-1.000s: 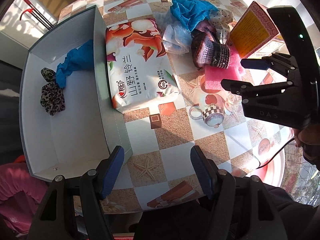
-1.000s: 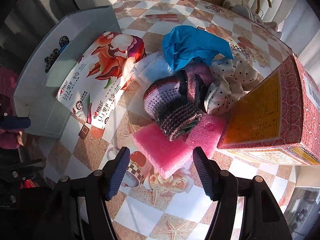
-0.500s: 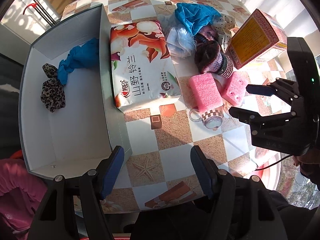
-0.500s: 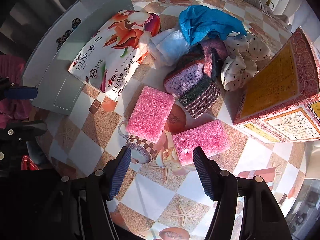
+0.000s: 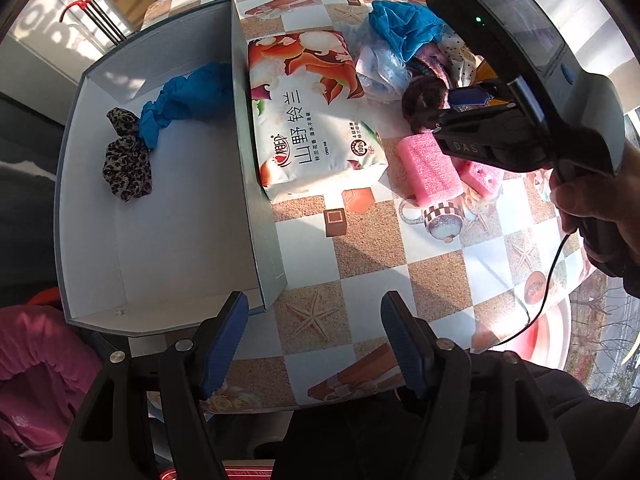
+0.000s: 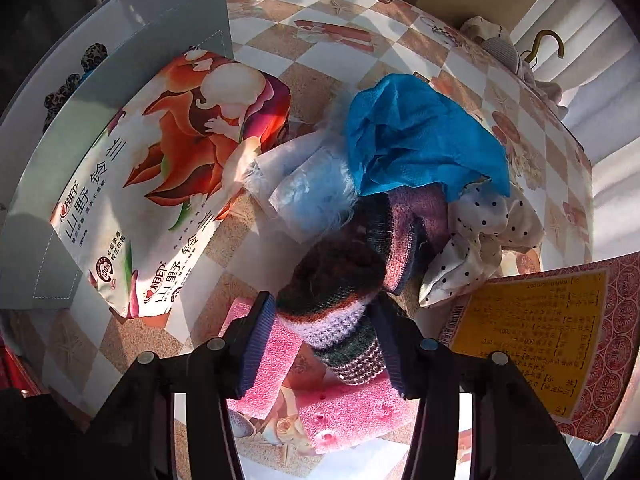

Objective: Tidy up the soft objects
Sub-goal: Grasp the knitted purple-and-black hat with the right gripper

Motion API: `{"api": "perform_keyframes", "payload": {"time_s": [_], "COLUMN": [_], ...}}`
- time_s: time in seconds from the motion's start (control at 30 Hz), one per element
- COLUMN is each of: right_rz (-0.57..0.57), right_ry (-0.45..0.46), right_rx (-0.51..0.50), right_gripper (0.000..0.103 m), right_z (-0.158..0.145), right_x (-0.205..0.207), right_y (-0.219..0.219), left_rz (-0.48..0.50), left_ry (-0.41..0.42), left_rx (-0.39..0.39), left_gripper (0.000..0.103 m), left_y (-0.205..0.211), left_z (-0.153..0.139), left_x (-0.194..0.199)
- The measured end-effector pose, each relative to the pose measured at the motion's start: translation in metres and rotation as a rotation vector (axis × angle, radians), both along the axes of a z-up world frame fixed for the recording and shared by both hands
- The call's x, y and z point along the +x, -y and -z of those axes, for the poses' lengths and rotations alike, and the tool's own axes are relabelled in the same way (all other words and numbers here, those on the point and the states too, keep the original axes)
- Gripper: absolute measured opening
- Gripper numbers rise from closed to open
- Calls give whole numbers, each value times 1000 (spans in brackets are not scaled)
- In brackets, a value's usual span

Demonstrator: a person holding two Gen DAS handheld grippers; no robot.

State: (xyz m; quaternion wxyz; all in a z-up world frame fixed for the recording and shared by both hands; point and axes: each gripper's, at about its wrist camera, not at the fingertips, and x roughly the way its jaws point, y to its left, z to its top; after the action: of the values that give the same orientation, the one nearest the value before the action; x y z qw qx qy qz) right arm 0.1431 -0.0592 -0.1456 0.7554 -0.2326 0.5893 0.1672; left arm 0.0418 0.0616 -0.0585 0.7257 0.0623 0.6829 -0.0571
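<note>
Right gripper (image 6: 322, 334) clamped on knitted sock (image 6: 340, 312)

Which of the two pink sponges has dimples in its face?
The pink sponge nearest the camera, below the right gripper and its striped knit piece. The other sponge, left of it, is evenly textured.

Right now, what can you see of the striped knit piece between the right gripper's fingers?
The striped knit piece looks like soft, chunky wool in bands of dark brown, rust, green and pale lilac, bunched into a rounded lump. It lies on the table, overlapping the pink sponge, its far end running under the blue cloth. The right gripper has just been closing around it; both pads seem to press its sides.
</note>
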Motion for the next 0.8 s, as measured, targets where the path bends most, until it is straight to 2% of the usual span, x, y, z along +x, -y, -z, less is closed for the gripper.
{"api": "perform_keyframes", "payload": {"time_s": [0.03, 0.1, 0.23, 0.37, 0.53, 0.6, 0.63, 0.67, 0.8], "right_rz": [10, 21, 21, 99, 198, 228, 247, 266, 311], "right_ry": [-3, -3, 15, -22, -57, -75, -72, -58, -37], "right_rx": [27, 88, 140, 190, 169, 159, 138, 115, 116], "right_gripper": [28, 25, 25, 25, 26, 43, 64, 71, 71], "right_z": [-3, -15, -34, -41, -40, -36, -34, -34, -40], "right_x": [0, -2, -25, -54, -79, -85, -87, -88, -94], "right_y": [4, 11, 24, 44, 77, 92, 99, 105, 125], "left_rz": [-1, -5, 15, 78, 187, 214, 224, 236, 309], "left_ry": [3, 1, -2, -6, -6, 1, 7, 11, 21], "left_rx": [-1, -12, -39, -60, -113, -145, -160, -171, -170], "left_gripper": [73, 73, 73, 73, 73, 73, 76, 78, 78], "left_y": [-1, -1, 5, 23, 56, 70, 75, 82, 110], "left_z": [-1, 0, 0, 1, 3, 5, 6, 8, 23], "left_x": [0, 1, 5, 7, 10, 17, 21, 26, 44]}}
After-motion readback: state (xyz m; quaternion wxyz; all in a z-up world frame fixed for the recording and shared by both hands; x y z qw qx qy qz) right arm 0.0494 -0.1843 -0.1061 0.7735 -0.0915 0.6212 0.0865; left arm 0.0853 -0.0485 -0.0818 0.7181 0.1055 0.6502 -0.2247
